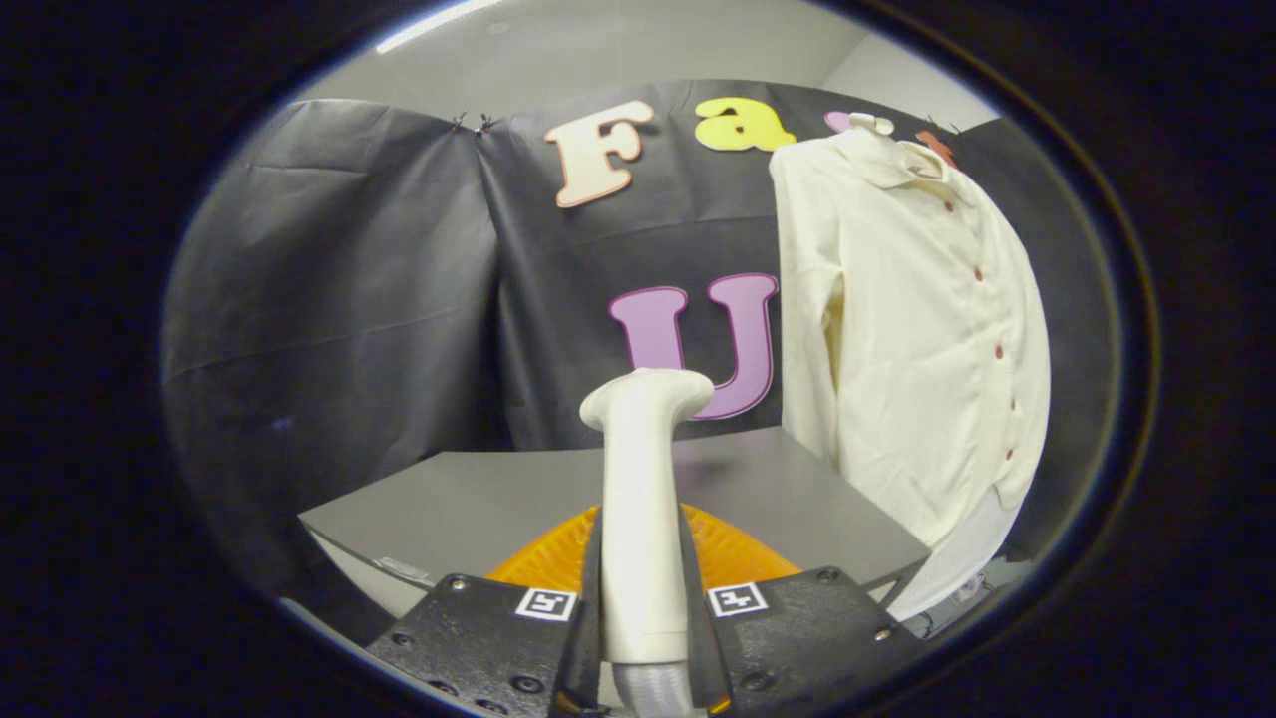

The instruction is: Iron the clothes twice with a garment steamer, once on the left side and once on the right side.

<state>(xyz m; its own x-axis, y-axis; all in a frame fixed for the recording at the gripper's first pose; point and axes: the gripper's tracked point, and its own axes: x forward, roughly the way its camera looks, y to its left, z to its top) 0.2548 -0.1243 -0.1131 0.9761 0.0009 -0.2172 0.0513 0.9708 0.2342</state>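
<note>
Gripper: our gripper [643,608] has both fingers [498,638] clamped on the steamer, one on each side of its handle, so we read it as closed around it.
Steamer: we see the steamer [643,499] standing upright between the fingers, its pale handle rising ahead of us and ending in a wider head that is turned a little toward the shirt.
Hose: we see a short ribbed grey hose [653,688] leaving the bottom of the handle, low between the fingers.
Shirt: we see the cream shirt [917,329] hanging upright to the right of the steamer, well apart from its head, with a collar at the top and a row of small dark red buttons down the front. Its hem hangs by the table's right edge.
Hanger: we make out a pale hanger top [870,122] just above the collar; what carries it we cannot tell.
Table: we see a grey table [478,509] beyond the fingers, its far edge against the black cloth wall [349,299] and its near left corner pointing toward us.
Orange thing: we see a ribbed orange thing [738,558] just behind the fingers and the handle, at the table's near edge; we cannot tell what it is.
White cloth: we see a white cloth [962,558] below the shirt's hem, off the table's right edge.
</note>
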